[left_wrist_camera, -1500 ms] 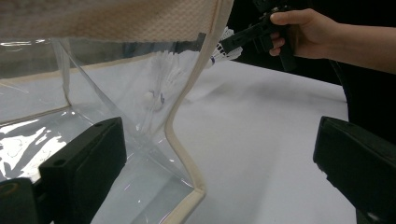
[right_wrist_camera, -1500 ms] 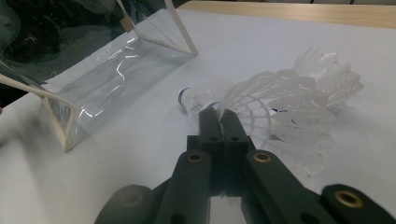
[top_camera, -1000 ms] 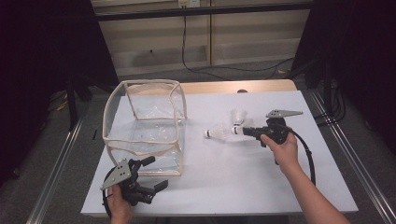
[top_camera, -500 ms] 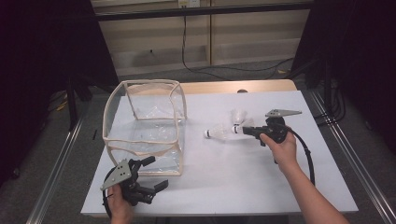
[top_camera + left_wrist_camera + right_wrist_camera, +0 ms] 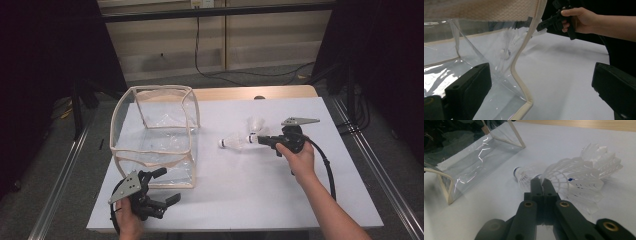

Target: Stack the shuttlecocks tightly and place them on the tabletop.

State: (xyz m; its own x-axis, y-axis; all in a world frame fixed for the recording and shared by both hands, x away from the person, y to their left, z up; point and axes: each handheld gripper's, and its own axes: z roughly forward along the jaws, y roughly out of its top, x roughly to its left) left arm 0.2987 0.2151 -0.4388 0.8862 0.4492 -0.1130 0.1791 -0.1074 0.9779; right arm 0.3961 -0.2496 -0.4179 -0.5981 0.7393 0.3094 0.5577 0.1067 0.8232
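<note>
Working from the near left corner of the white table (image 5: pixel 240 190), your left gripper (image 5: pixel 159 186) rests low with its black jaws spread wide, holding nothing; through its own camera those jaws frame the near corner of the clear plastic bag with cream fabric trim (image 5: pixel 521 82). That bag (image 5: pixel 155 132) stands open-topped on the left half of the table, just beyond your left hand (image 5: pixel 131 220). To its right, well apart from the bag, a white feathered shuttlecock with a blue-banded cork (image 5: pixel 231 142) lies on its side, cork pointing toward the bag. Just beside it, your right gripper (image 5: pixel 254 139) has its jaws pressed together on the edge of a second white feathered shuttlecock (image 5: pixel 564 176), which shows clearly in the right gripper view, its skirt fanned out to the right of the jaw tips. A third white shuttlecock (image 5: pixel 255 123) sits just behind. Your right hand (image 5: pixel 298 157) grips the handle, the black cable (image 5: pixel 327 167) trailing back along your forearm.
</note>
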